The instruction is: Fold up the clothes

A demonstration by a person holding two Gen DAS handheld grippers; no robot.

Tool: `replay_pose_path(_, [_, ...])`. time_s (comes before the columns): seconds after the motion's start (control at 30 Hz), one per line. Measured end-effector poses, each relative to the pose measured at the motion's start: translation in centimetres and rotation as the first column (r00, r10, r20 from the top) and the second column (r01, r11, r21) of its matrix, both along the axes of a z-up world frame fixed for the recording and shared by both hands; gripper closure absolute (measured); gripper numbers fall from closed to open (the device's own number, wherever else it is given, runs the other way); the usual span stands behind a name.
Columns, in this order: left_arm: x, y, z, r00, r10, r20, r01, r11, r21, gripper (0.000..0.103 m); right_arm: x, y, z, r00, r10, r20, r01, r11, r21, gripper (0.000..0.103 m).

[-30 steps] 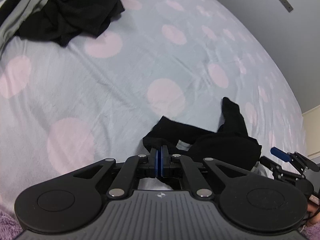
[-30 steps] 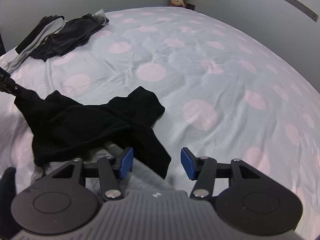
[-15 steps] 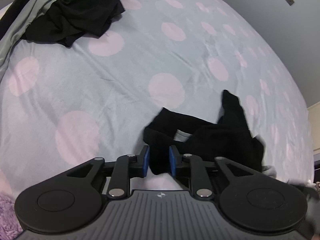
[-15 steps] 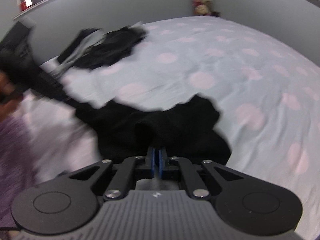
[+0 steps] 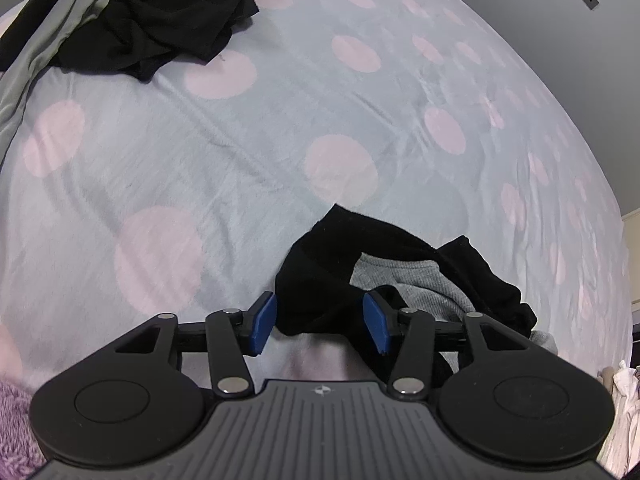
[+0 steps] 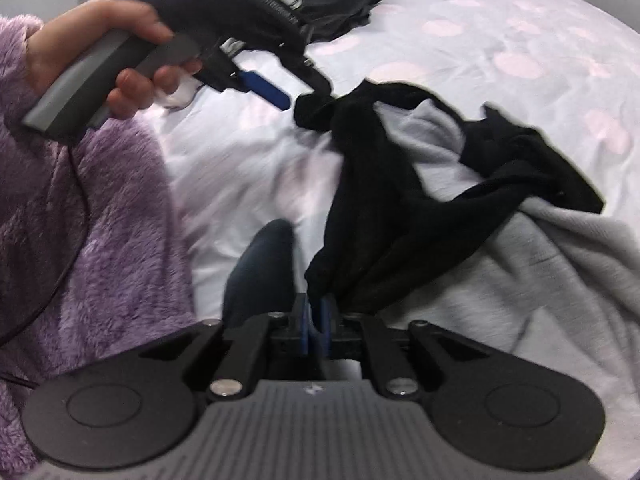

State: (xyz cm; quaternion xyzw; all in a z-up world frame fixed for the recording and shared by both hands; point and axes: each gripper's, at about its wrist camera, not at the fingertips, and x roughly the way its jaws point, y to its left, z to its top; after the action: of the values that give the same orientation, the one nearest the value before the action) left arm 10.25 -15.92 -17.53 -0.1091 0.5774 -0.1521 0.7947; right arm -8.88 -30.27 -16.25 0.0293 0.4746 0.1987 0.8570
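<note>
1. 2 grippers work 1 black garment (image 6: 384, 184), which lies rumpled on the dotted bed (image 5: 280, 120), partly over a grey cloth (image 5: 424, 284).
2. The left gripper (image 5: 319, 322) is opening; the garment's corner lies loose between its pads, not pinched.
3. The right gripper (image 6: 316, 322) is nearly closed on a bunched edge, though its jaws are easing apart.
4. The fabric looks thin, limp and light (likely to sag and twist), so hold hems or corners, not the middle.
5. Beyond the garment, a dark pile (image 5: 160, 20) waits.

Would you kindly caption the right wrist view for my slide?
Right gripper pinching a black garment on the polka-dot bedsheet.
</note>
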Motion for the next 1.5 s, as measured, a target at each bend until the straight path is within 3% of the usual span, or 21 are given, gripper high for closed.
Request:
replay_pose_path(0.03, [0.2, -0.1, -0.2, 1.0, 0.005, -0.003, -0.005, 1.0, 0.009, 0.055, 0.2, -0.3, 0.5, 1.0, -0.003, 0.015, 0.003, 1.0, -0.006, 0.085])
replay_pose_path(0.1, [0.5, -0.1, -0.8, 0.999, 0.023, -0.022, -0.022, 0.999, 0.023, 0.055, 0.8, -1.2, 1.9, 0.998, -0.01, 0.057, 0.011, 1.0, -0.019, 0.074])
replay_pose_path(0.23, [1.1, -0.3, -2.3, 0.997, 0.047, -0.055, -0.045, 0.999, 0.029, 0.055, 2.9, -3.0, 3.9, 0.988, -0.044, 0.149, 0.06, 0.992, -0.109, 0.071])
replay_pose_path(0.33, [1.3, -0.4, -3.3, 0.996, 0.059, -0.074, -0.057, 0.998, 0.023, 0.055, 5.0, -3.7, 3.4, 0.983, -0.044, 0.179, 0.078, 0.979, -0.186, 0.064])
replay_pose_path(0.37, [1.4, -0.4, -3.5, 0.995, 0.064, -0.075, -0.063, 0.998, 0.019, 0.055, 5.7, -3.8, 2.9, 0.983, -0.039, 0.178, 0.074, 0.978, -0.196, 0.056])
replay_pose_path(0.47, [1.5, -0.1, -3.7, 0.994, 0.087, -0.073, -0.088, 0.996, -0.003, 0.056, 7.5, -3.7, 1.2, 0.986, -0.026, 0.164, 0.064, 0.97, -0.234, 0.054])
replay_pose_path(0.53, [1.6, 0.1, -3.7, 0.993, 0.102, -0.066, -0.104, 0.994, -0.029, 0.06, 7.9, -3.8, 0.3, 0.987, -0.023, 0.162, 0.065, 0.963, -0.261, 0.058])
replay_pose_path(0.57, [1.6, 0.1, -3.6, 0.993, 0.104, -0.059, -0.106, 0.994, -0.039, 0.072, 8.3, -3.8, 0.1, 0.987, -0.024, 0.158, 0.066, 0.963, -0.263, 0.063])
replay_pose_path(0.63, [1.6, 0.1, -3.5, 0.995, 0.092, -0.043, -0.094, 0.994, -0.06, 0.087, 9.0, -4.1, -0.4, 0.99, -0.025, 0.141, 0.062, 0.963, -0.263, 0.085])
replay_pose_path(0.67, [1.6, 0.0, -3.3, 0.996, 0.086, -0.033, -0.088, 0.994, -0.066, 0.097, 9.3, -4.4, -0.4, 0.99, -0.039, 0.133, 0.071, 0.965, -0.252, 0.088])
replay_pose_path(0.83, [1.0, 0.4, -0.5, 0.992, 0.086, 0.09, -0.077, 0.992, -0.104, 0.101, 9.1, -5.5, 2.6, 0.959, -0.161, 0.234, 0.212, 0.954, -0.212, 0.095])
replay_pose_path(0.97, [0.4, 0.4, 4.4, 0.97, 0.089, 0.228, -0.053, 0.986, -0.16, 0.102, 7.5, -5.8, 7.5, 0.898, -0.205, 0.389, 0.305, 0.927, -0.217, 0.096])
replay_pose_path(1.07, [-0.4, -0.4, 8.9, 0.935, 0.076, 0.346, -0.004, 0.979, -0.204, 0.102, 6.0, -6.2, 12.2, 0.831, -0.222, 0.51, 0.367, 0.908, -0.202, 0.096])
replay_pose_path(1.23, [-3.2, -1.4, 16.6, 0.831, 0.083, 0.55, 0.079, 0.961, -0.265, 0.102, 2.0, -5.6, 20.3, 0.678, -0.186, 0.711, 0.444, 0.875, -0.195, 0.096])
replay_pose_path(1.4, [-6.7, -1.2, 22.2, 0.722, 0.103, 0.684, 0.157, 0.939, -0.307, 0.102, -2.9, -6.2, 25.6, 0.533, -0.233, 0.814, 0.537, 0.836, -0.112, 0.096])
replay_pose_path(1.5, [-8.4, -1.3, 23.4, 0.705, 0.09, 0.703, 0.204, 0.924, -0.323, 0.102, -5.6, -6.7, 27.0, 0.483, -0.273, 0.832, 0.576, 0.815, -0.067, 0.096])
